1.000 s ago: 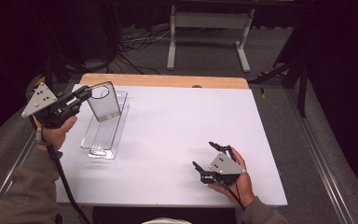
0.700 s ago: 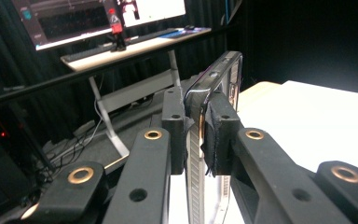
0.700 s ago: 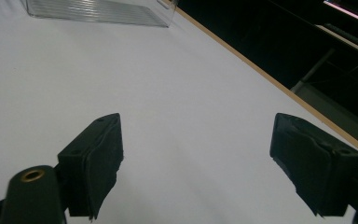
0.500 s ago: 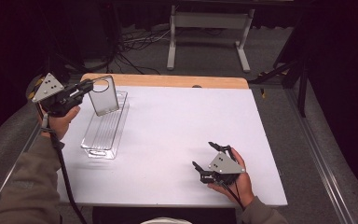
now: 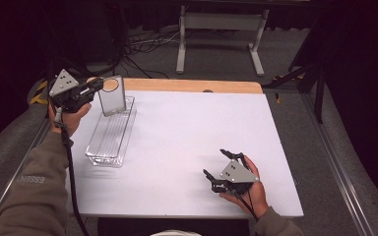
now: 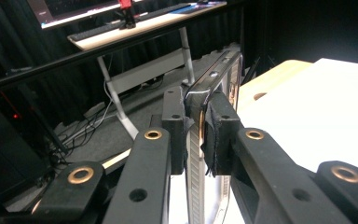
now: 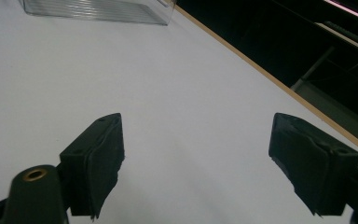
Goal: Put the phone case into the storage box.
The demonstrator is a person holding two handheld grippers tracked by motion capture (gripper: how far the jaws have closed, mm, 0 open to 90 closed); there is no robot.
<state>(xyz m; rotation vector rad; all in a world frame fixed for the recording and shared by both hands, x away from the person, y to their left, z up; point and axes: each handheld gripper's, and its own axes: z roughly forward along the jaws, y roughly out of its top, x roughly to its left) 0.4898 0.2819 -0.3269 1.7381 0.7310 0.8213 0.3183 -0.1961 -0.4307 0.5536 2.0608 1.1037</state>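
one sleeve (image 5: 34,191), printed "essen…"

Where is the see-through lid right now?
In the high view, the clear lid is at far left, pinched in the left tool, above the clear tray's far end.

Clear lid (image 5: 111,95) upright, above clear bin (image 5: 110,139); far-left table corner

Left tool (image 5: 94,86): black body, grey three-cornered plate on top, black cable trailing below hand. Jaws black, brass-coloured rivets, dark padded tips. Right tool (image 5: 223,166): same build, same plate. Sleeves olive-grey; pale lettering on left sleeve (image 5: 32,179).
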